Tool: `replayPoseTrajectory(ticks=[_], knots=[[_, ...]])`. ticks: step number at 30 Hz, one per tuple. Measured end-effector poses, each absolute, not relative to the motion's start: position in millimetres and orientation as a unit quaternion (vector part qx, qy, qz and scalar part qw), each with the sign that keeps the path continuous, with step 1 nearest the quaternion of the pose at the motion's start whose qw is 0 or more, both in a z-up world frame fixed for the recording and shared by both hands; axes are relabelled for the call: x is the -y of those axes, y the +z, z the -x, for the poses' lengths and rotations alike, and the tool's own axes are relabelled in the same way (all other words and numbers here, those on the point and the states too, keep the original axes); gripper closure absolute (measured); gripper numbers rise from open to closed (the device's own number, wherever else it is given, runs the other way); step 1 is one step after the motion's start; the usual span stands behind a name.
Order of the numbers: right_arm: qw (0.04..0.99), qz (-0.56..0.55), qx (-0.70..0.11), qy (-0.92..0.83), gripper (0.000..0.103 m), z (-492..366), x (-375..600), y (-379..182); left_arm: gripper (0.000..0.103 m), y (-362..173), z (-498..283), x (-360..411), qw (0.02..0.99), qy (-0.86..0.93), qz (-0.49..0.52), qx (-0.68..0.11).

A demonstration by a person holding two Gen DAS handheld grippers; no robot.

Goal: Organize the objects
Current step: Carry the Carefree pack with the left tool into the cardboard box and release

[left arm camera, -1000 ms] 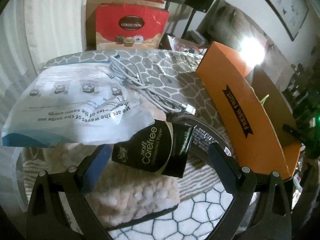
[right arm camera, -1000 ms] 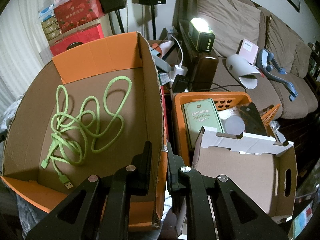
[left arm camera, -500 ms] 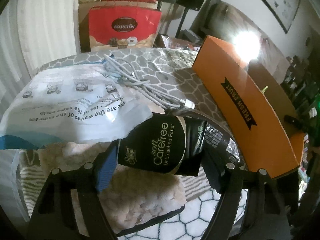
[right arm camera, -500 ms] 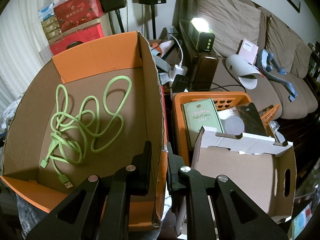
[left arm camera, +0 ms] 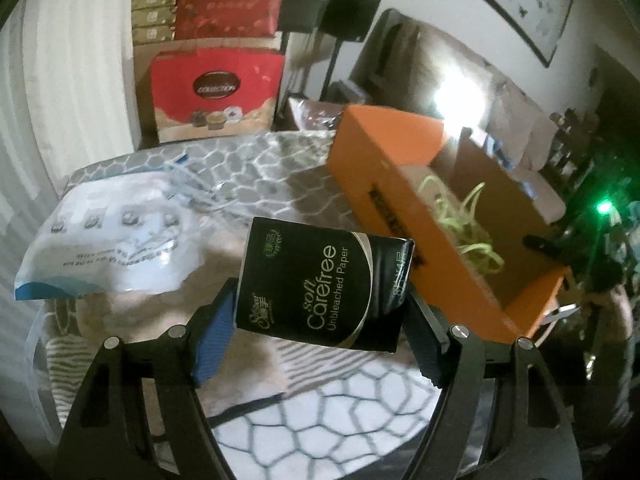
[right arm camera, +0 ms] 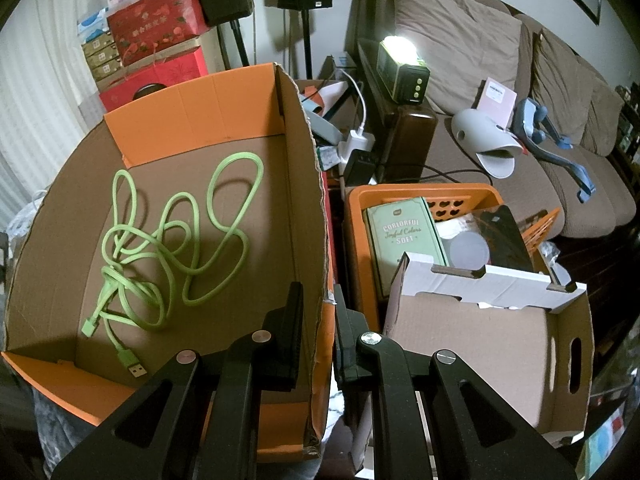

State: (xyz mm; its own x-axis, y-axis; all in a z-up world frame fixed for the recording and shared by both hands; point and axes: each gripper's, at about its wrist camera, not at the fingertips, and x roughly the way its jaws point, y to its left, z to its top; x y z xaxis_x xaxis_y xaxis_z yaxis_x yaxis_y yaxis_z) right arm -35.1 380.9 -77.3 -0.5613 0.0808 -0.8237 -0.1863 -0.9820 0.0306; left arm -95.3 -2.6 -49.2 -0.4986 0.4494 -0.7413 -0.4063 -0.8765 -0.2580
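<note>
Left tongs (left arm camera: 320, 316) are closed on a black tissue pack (left arm camera: 320, 292), one blue pad on each short side, and hold it tilted in the air above the patterned cover. Right tongs (right arm camera: 318, 340) are nearly shut across the near wall of the orange carton (right arm camera: 308, 200), one finger inside and one outside, apparently pinching that wall to steady it.

Progress, judged from how things lie: partly done. The orange carton holds only a green cable (right arm camera: 168, 240), which lies loose and tangled on its floor. The tissue pack is lifted and sits just left of the carton in the left view, not yet over the opening. A large white plastic bag (left arm camera: 112, 240) lies on the cover to the left and looks unsorted. What remains, most likely, is to carry the pack over the carton wall, release it, and then deal with the bag.

Differences between views: the right wrist view alone shows the full carton floor, the whole cable with its USB plug, an orange basket (right arm camera: 420, 196) packed with a green box, and a white cardboard box (right arm camera: 480, 320) beside it. The left wrist view alone shows the tissue pack, the plastic bag and the carton's printed outer face; of the cable it gives only a few blurred loops.
</note>
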Motion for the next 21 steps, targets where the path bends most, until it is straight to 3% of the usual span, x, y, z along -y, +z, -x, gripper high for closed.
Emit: replayPoseTrajectory(ticks=[21], knots=[[0.076, 0.462, -0.057, 0.882, 0.092, 34.7, -381.0, -77.6, 0.029, -21.3, 77.5, -116.9, 0.326, 0.851, 0.411, -0.033]])
